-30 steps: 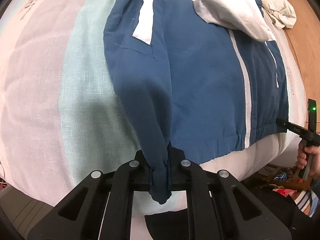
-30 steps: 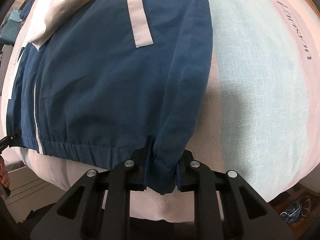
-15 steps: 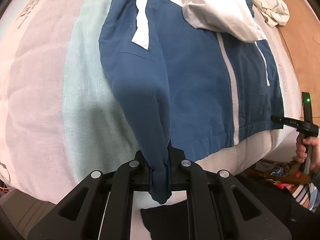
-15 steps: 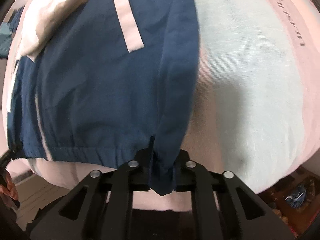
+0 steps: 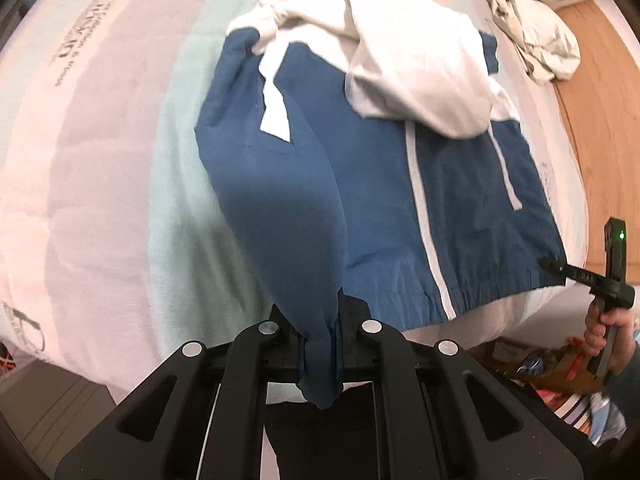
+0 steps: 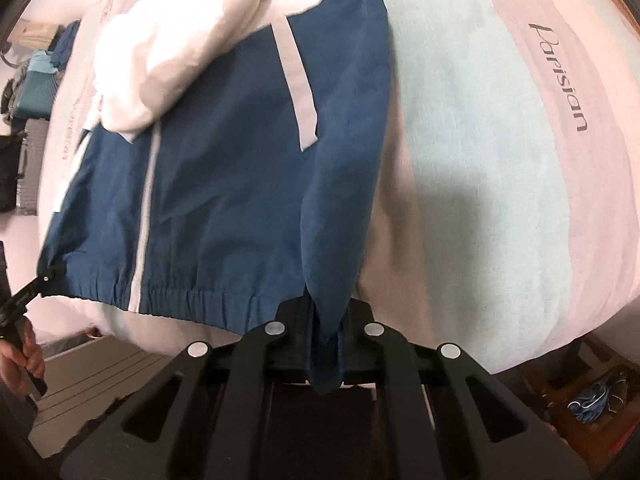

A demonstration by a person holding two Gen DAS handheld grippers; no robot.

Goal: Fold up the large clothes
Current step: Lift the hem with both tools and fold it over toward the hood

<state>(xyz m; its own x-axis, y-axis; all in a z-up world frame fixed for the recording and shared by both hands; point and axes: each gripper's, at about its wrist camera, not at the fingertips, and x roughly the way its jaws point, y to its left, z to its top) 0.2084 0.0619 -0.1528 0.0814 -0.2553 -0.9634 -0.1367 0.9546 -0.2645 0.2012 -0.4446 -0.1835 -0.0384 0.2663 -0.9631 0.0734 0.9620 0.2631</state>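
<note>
Blue-and-white jacket (image 5: 380, 216), spread face-up on the bedspread (image 5: 100, 168), hem at the near bed edge, white hood (image 5: 412, 68) flopped over the chest. Left gripper (image 5: 320, 344) pinches the left cuff (image 5: 320, 376) and right gripper (image 6: 326, 340) the right cuff (image 6: 326, 372), both clamped tight; no fold laid yet, so sleeves and body remain. Beside the jacket, bedspread lettering (image 6: 560, 76) reads "Parisian".

Right gripper (image 6: 325, 344) pinches the cuff of the blue jacket (image 6: 224, 184), sleeve lifted off the pink-and-mint bedspread (image 6: 500, 184). Far left, the left gripper (image 6: 40, 284) clamps the hem corner.
</note>
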